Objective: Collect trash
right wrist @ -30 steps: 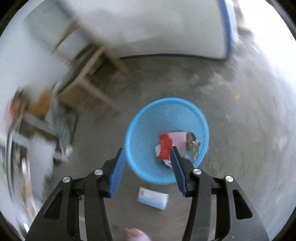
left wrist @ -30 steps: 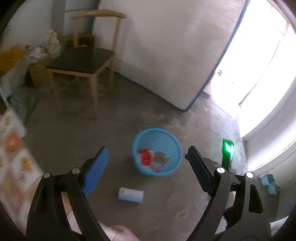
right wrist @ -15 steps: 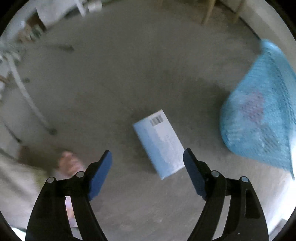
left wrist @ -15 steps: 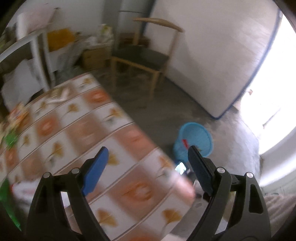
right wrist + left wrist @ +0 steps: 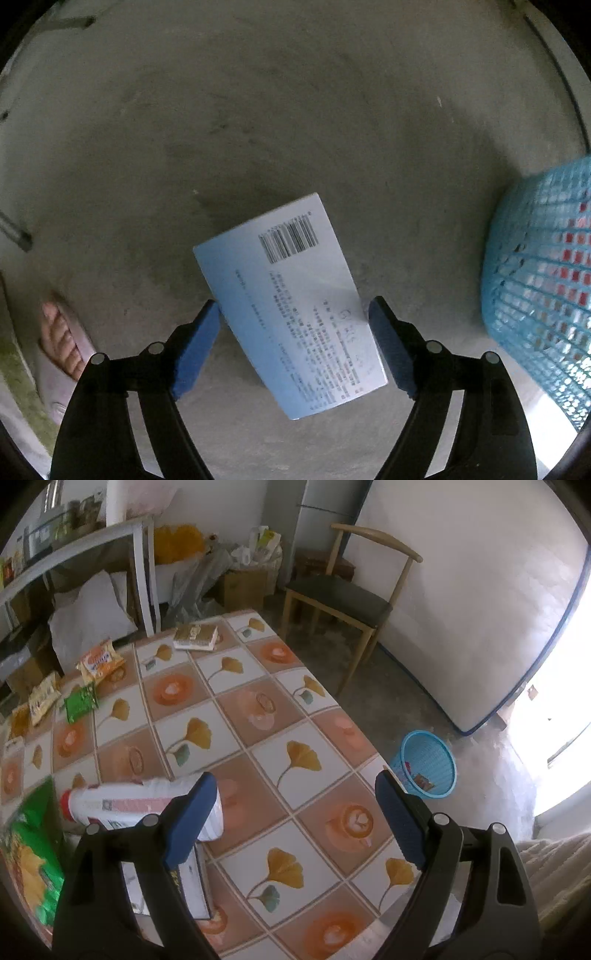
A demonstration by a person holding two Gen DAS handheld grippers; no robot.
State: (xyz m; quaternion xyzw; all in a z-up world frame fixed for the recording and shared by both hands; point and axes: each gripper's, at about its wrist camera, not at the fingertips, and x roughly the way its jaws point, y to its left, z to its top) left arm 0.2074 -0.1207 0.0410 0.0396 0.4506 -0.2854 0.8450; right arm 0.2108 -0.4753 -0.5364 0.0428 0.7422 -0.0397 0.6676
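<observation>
Blue pads on your right tongs (image 5: pixel 293 345) stand spread on either side of the pale blue box (image 5: pixel 291 306), which lies flat on the concrete floor (image 5: pixel 258 110) with its barcode face up. The pads sit just beside the box's long edges, and I cannot tell whether either one touches it yet; nothing is pinched. You have turned the wrist so the gap lines up across the narrow width of the box, which looks like the right way to take it, since the long side would not fit. The tongs point steeply down at the floor, low over the box. The blue mesh basket (image 5: pixel 543 291) stands near on the right, some wrappers already inside, so the carry should be short once you close.

Your left tongs (image 5: pixel 291 819) are spread wide and hold nothing. They hang above the tiled surface (image 5: pixel 258 709), angled forward and down, seemingly parked out of the way. Beneath the left pad lies a white bottle (image 5: pixel 122 805) with a red cap, and snack packets (image 5: pixel 83 686) lie at the far corner, likely the next trash. From here the basket (image 5: pixel 428 762) shows on the floor beyond the surface's edge.
</observation>
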